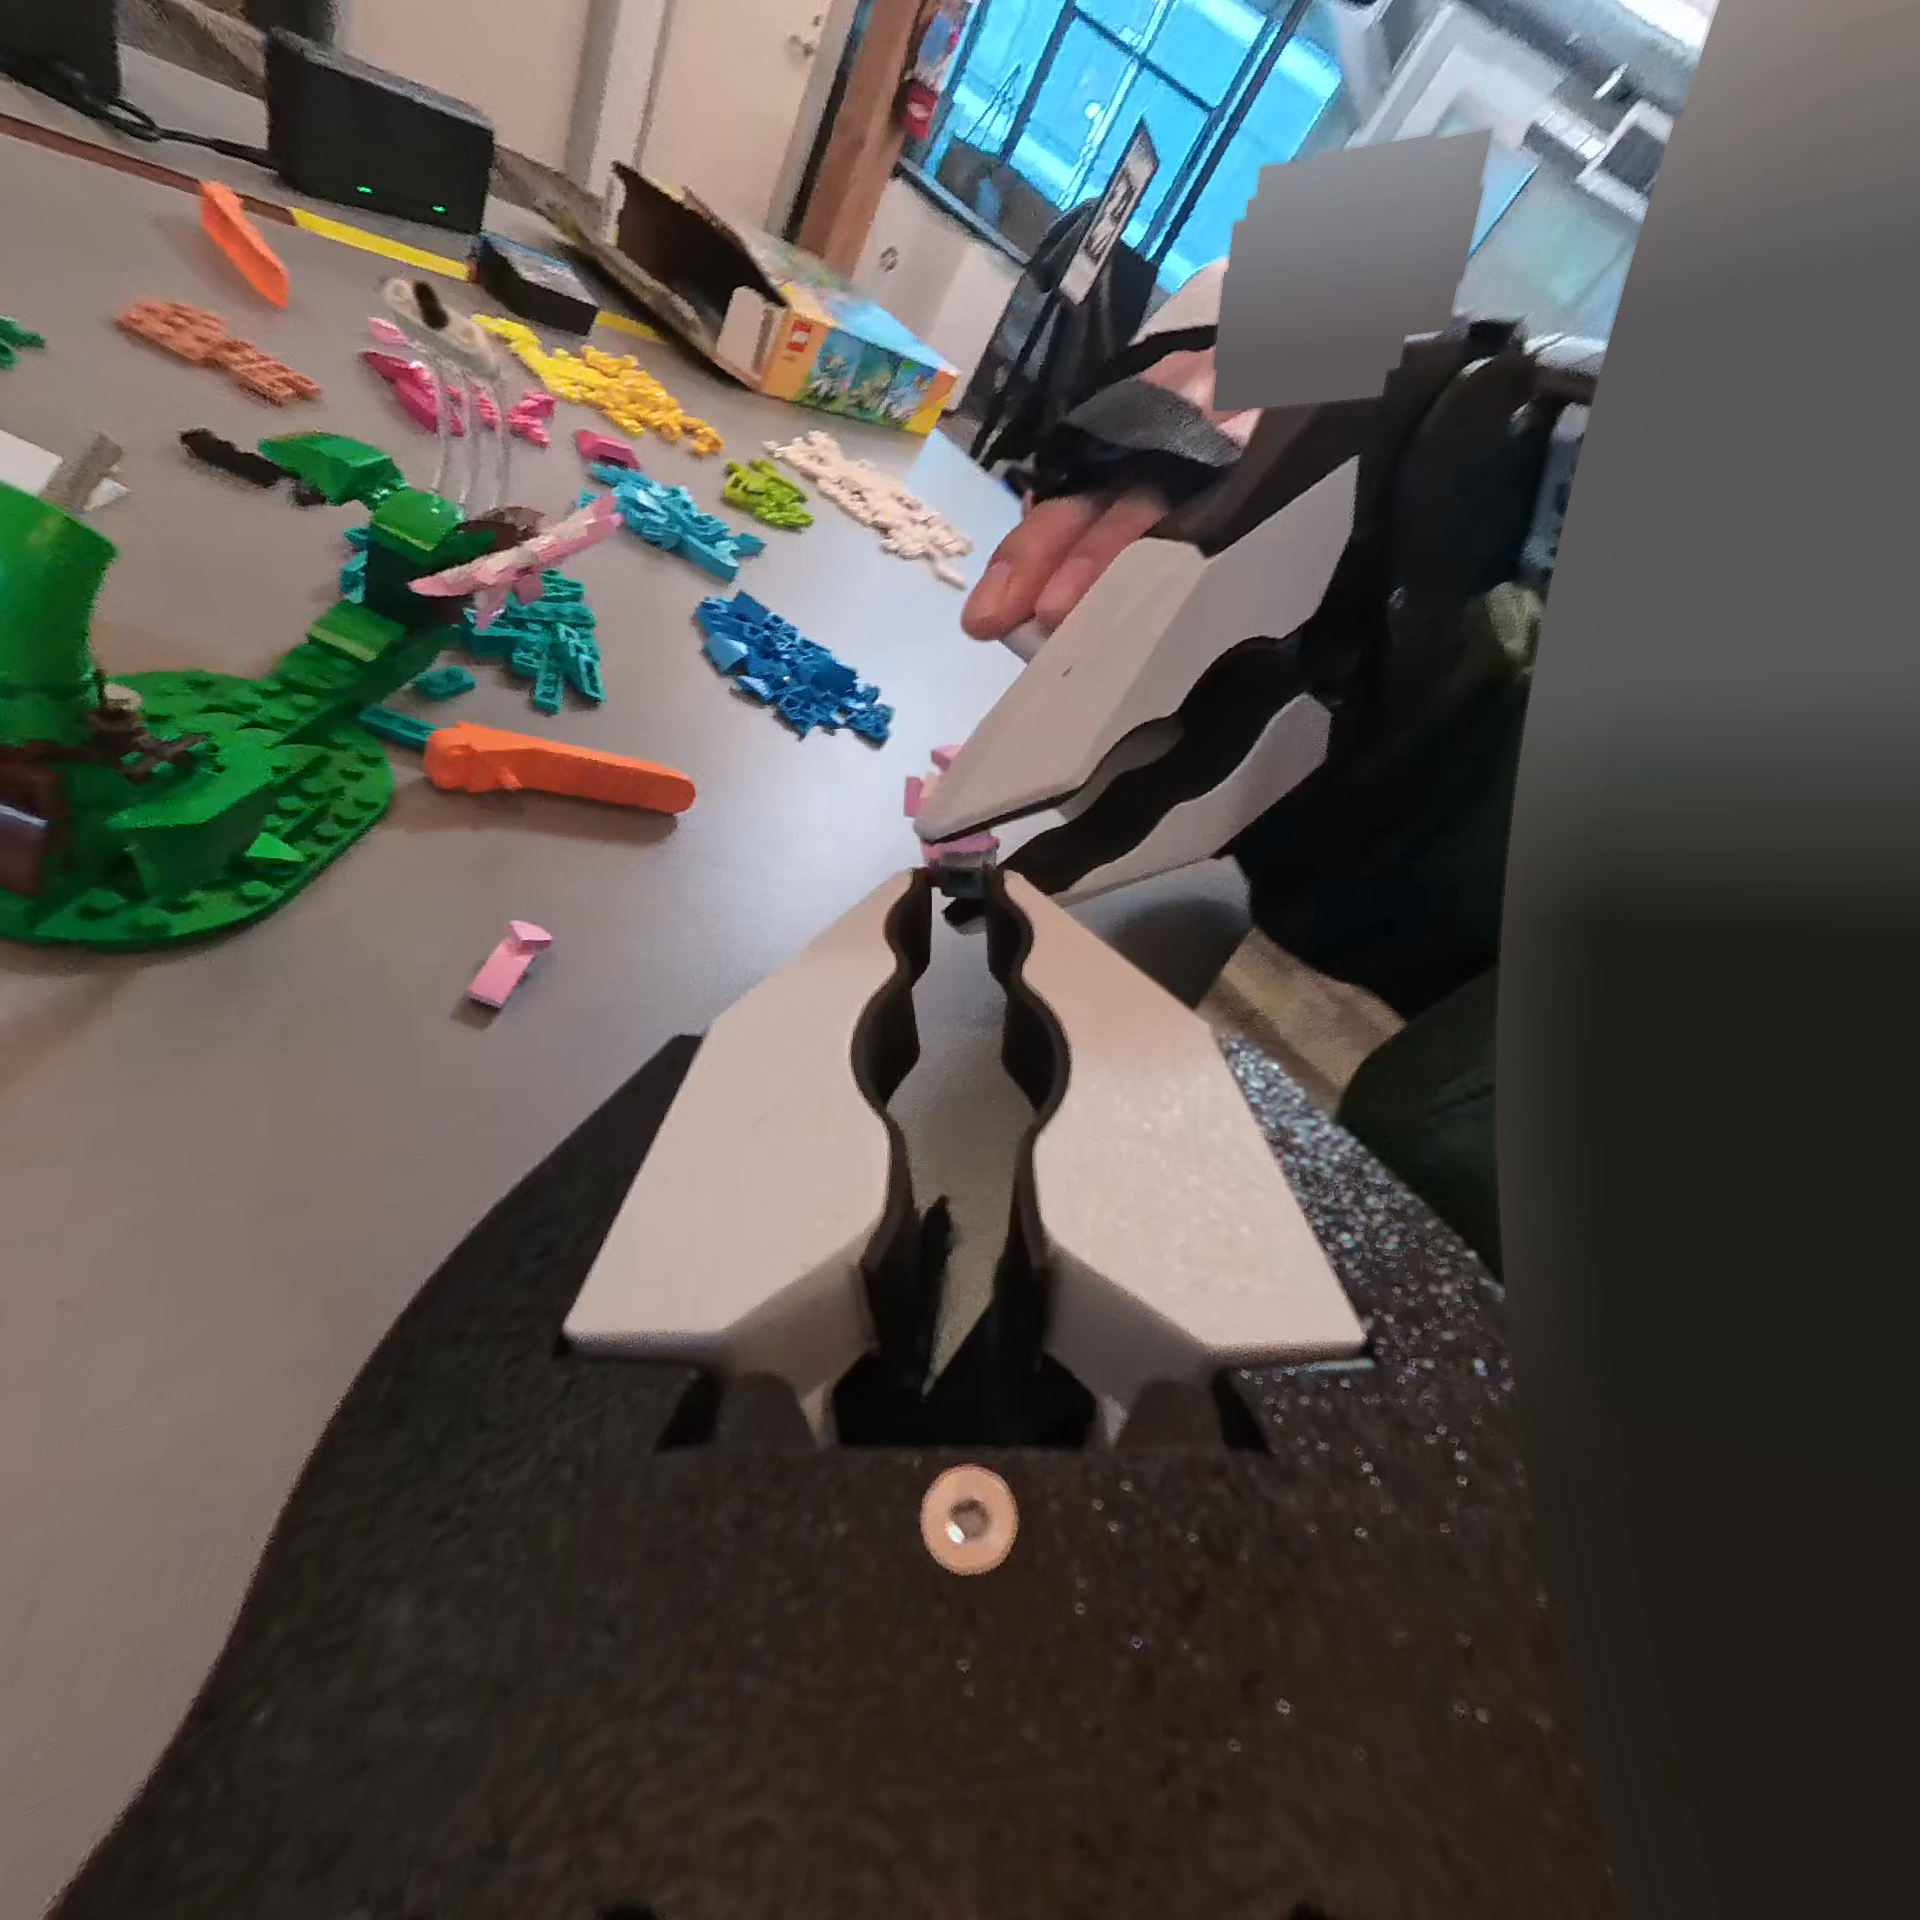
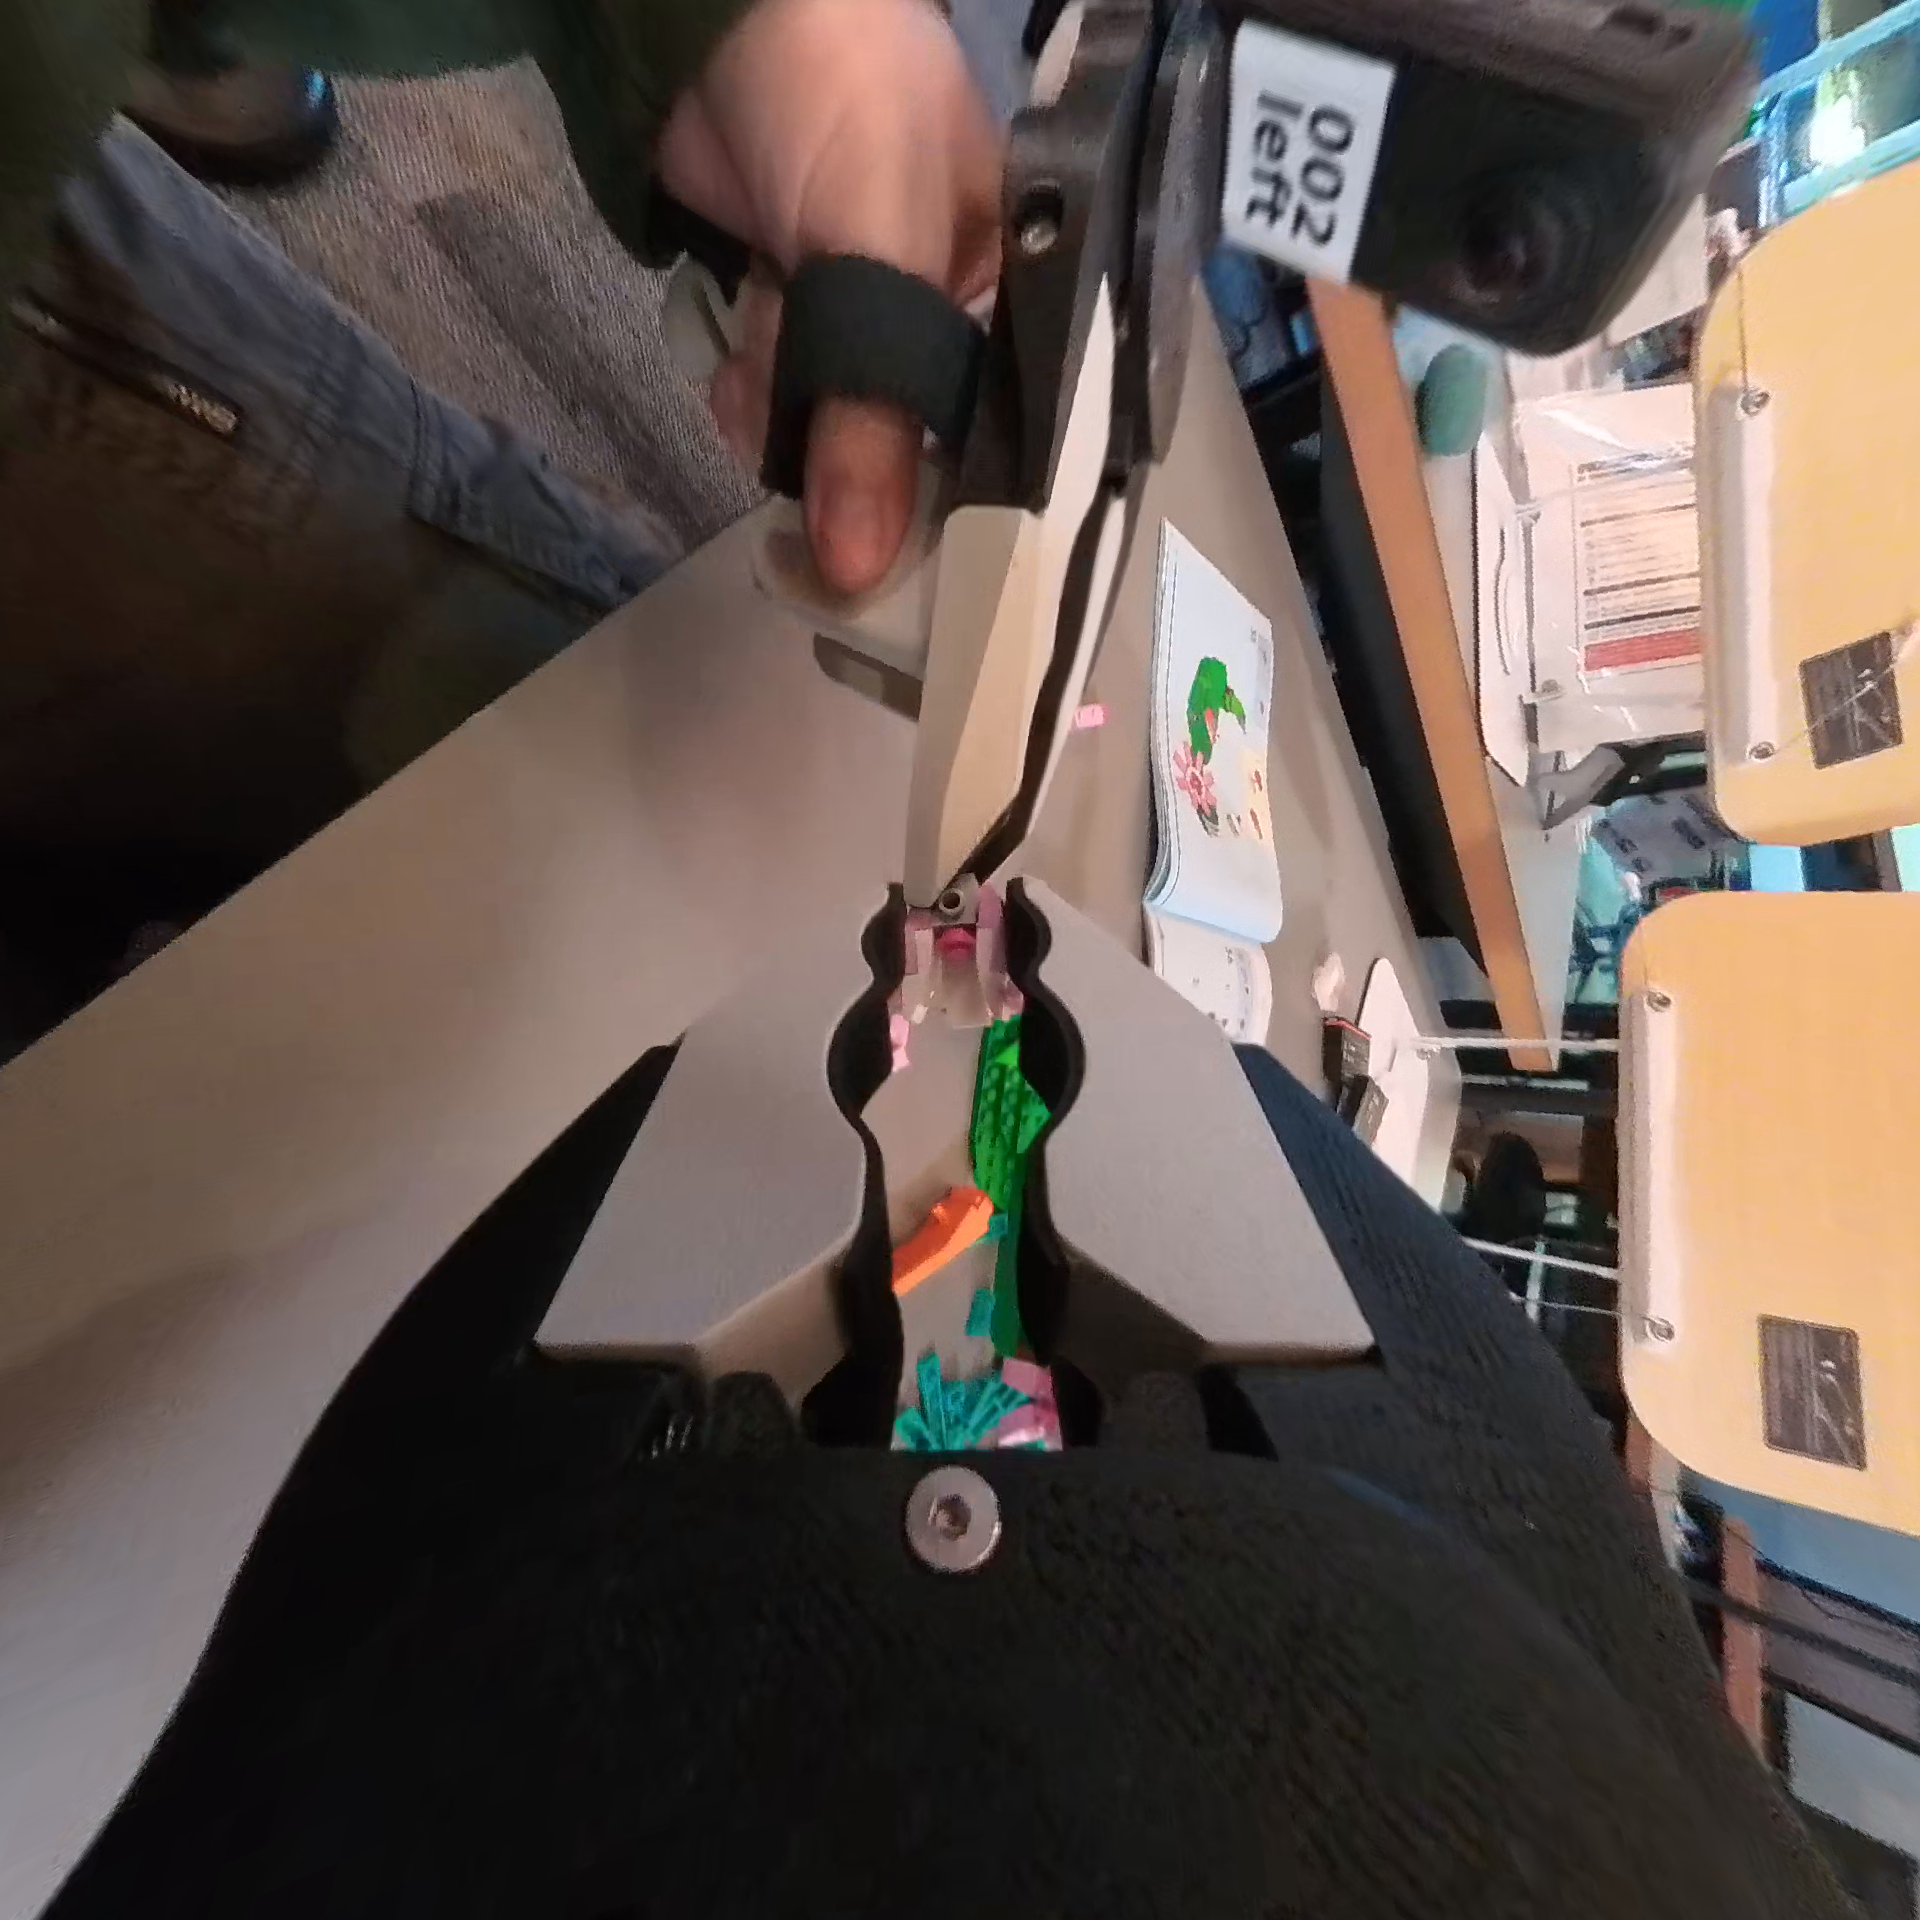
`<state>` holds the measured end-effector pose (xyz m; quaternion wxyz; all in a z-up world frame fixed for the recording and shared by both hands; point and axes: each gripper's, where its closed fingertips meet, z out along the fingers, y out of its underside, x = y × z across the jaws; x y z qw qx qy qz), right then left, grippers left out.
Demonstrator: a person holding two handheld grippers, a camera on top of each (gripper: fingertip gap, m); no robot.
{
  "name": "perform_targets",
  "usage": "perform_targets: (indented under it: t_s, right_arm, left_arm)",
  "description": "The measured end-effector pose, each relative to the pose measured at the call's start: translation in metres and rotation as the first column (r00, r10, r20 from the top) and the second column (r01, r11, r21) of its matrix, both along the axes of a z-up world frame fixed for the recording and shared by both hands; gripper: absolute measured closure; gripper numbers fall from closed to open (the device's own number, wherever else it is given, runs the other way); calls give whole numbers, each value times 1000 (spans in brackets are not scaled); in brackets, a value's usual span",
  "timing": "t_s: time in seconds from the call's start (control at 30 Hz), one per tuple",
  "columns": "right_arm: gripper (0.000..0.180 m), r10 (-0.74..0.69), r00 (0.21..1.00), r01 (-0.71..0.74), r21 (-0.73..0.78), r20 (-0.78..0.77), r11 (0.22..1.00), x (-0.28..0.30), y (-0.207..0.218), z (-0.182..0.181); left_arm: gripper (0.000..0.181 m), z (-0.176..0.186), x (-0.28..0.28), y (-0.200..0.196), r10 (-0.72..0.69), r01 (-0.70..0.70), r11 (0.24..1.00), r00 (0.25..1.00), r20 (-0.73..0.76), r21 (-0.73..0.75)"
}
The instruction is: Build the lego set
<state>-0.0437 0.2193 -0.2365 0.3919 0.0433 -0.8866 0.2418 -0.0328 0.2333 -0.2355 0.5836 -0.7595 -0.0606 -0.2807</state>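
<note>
Left wrist view: grey table (image 1: pixel 260 1091) carries the green lego build (image 1: pixel 197 769), sorted brick piles, an orange separator (image 1: pixel 561 771) and a loose pink brick (image 1: pixel 507 964). Above the table edge, the right gripper (image 1: pixel 951 836) is clamped on a small pink assembly (image 2: pixel 951 956). The left gripper (image 1: pixel 961 888) is closed on a tiny dark grey piece (image 1: pixel 964 885) touching that assembly.

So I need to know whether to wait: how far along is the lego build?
Partly done. Built: a green base with foliage stands on the table. In hand: the left tool and right tool meet tip to tip, pressing a small pink sub-assembly together above the table. Left: sorted piles remain, such as blue, yellow and white.
</note>
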Motion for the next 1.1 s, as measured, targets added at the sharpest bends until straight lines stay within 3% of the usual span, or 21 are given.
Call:
perform_targets:
  t_s: [0.13,0.4,0.6,0.77,0.93,1.1]
  right_arm:
    - [163,-17,1000,16,103,12,995,0,3,-11]
    - [164,8,999,4,274,-42,962,-2,5,-25]
    - [162,-95,992,95,0,86,995,-6,4,-25]
    - [162,-106,991,108,-30,80,994,-8,3,-27]
    - [147,-141,990,141,-36,16,989,-14,14,-18]
    - [139,-149,989,148,-159,5,976,-13,23,-5]
  left_arm:
    - [173,-11,-1,3,27,-34,997,994,-102,-63]
    - [173,-24,-3,5,44,-54,992,995,-93,-113]
    - [173,-26,-8,5,57,-62,994,996,-62,-94]
    - [173,-28,-9,5,66,-76,992,993,-102,-96]
    - [173,-29,-16,4,95,-105,991,989,-114,-85]
    - [173,-24,-32,2,175,-181,983,973,-150,-27]
